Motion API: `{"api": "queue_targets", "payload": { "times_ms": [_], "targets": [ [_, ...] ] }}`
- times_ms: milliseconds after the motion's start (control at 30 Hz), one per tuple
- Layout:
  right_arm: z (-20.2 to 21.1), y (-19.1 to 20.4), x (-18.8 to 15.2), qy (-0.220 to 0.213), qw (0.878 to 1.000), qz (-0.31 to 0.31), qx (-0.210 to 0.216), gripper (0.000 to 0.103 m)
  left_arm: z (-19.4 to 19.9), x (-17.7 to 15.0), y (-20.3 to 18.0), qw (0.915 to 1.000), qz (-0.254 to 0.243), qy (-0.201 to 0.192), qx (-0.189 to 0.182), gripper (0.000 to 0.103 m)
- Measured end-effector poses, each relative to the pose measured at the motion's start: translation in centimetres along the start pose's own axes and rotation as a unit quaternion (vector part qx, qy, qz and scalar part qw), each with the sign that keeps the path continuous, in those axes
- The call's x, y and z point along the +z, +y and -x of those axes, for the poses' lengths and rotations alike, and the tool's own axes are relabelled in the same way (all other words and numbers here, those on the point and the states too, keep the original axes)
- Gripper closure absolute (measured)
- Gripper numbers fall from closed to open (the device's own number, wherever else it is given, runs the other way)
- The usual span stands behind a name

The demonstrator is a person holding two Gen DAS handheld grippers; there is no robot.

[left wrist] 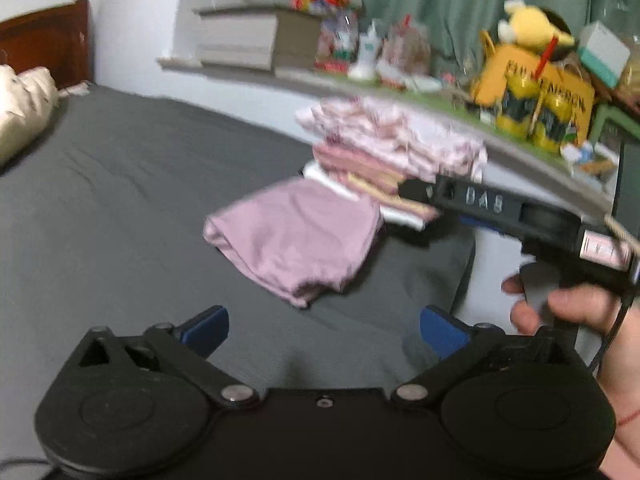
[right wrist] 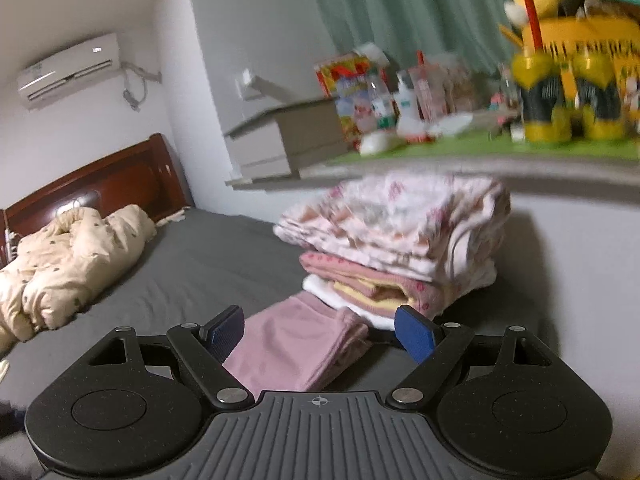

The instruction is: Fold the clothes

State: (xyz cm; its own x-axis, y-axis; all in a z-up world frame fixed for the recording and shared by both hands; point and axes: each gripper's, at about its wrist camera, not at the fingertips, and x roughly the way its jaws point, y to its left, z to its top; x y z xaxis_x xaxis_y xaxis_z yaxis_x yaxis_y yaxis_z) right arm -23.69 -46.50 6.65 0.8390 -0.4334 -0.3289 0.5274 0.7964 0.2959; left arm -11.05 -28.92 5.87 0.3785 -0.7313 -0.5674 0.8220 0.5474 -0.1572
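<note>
Right wrist: pink garment (right wrist: 304,348) between (spread) jaws

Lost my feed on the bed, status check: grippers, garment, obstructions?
Left gripper open, empty. Right gripper open, empty. Folded pink fabric garment flat on grey bedsheet, beside stack of folded patterned clothes. Nothing in the way.

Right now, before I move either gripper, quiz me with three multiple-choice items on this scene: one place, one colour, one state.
1. Where is the folded pink garment?
A. on the shelf
B. on the grey bed beside the folded stack
C. on the pillow

2. What colour are the gripper pads?
A. blue
B. red
C. white

3. How is the right gripper?
A. shut on cloth
B. open, holding nothing
C. shut, empty

Key: 1 B, it lies flat against the folded stack; 2 A, both pads show blue; 3 B, the fingers stand wide apart.
</note>
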Motion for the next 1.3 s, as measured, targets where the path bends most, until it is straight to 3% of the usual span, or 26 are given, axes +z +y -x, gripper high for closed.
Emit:
{"api": "queue_targets", "payload": {
  "times_ms": [133, 167, 200, 300, 600, 700, 800, 967, 1200, 1300],
  "targets": [
    [3.4, 2.4, 0.9, 0.002, 0.998, 0.055, 0.003, 0.019, 3.1, 0.4, 0.4, 0.9993, 0.018, -0.027, 0.021, 0.000],
    [4.0, 3.1, 1.1, 0.002, 0.997, 0.077, 0.003, 0.016, 3.6, 0.4, 0.6, 0.9989, 0.024, -0.030, 0.026, 0.000],
    [4.7, 3.9, 1.3, 0.002, 0.995, 0.099, 0.003, 0.003, 3.9, 0.3, 0.7, 0.9987, 0.030, -0.031, 0.028, 0.000],
    [6.3, 5.1, 0.8, -0.026, 0.990, 0.137, -0.010, 0.000, 4.8, 0.1, 0.9, 0.9977, 0.047, -0.034, 0.034, 0.000],
    [6.1, 4.8, -1.0, 0.035, 0.992, 0.113, -0.044, 0.000, 6.3, 0.0, 0.5, 0.9961, 0.043, -0.031, 0.070, 0.000],
    [5.2, 4.4, -2.2, 0.088, 0.989, 0.106, -0.051, 0.000, 6.0, -0.4, 0.5, 0.9964, 0.046, -0.021, 0.068, 0.000],
    [4.4, 4.3, -3.3, 0.111, 0.986, 0.107, -0.057, 0.000, 5.5, -0.6, 0.1, 0.9962, 0.040, -0.019, 0.075, 0.000],
    [4.5, 4.0, -3.5, 0.106, 0.987, 0.103, -0.058, 0.000, 5.0, -0.9, -1.1, 0.9903, 0.004, -0.049, 0.130, 0.000],
    [4.4, 4.3, -3.3, 0.106, 0.986, 0.114, -0.055, 0.000, 4.5, -0.1, -0.7, 0.9902, 0.033, -0.033, 0.132, 0.000],
    [4.5, 4.6, -3.3, 0.105, 0.986, 0.119, -0.057, 0.000, 5.0, 1.0, -1.0, 0.9882, 0.015, -0.037, 0.148, 0.000]
  ]
}}
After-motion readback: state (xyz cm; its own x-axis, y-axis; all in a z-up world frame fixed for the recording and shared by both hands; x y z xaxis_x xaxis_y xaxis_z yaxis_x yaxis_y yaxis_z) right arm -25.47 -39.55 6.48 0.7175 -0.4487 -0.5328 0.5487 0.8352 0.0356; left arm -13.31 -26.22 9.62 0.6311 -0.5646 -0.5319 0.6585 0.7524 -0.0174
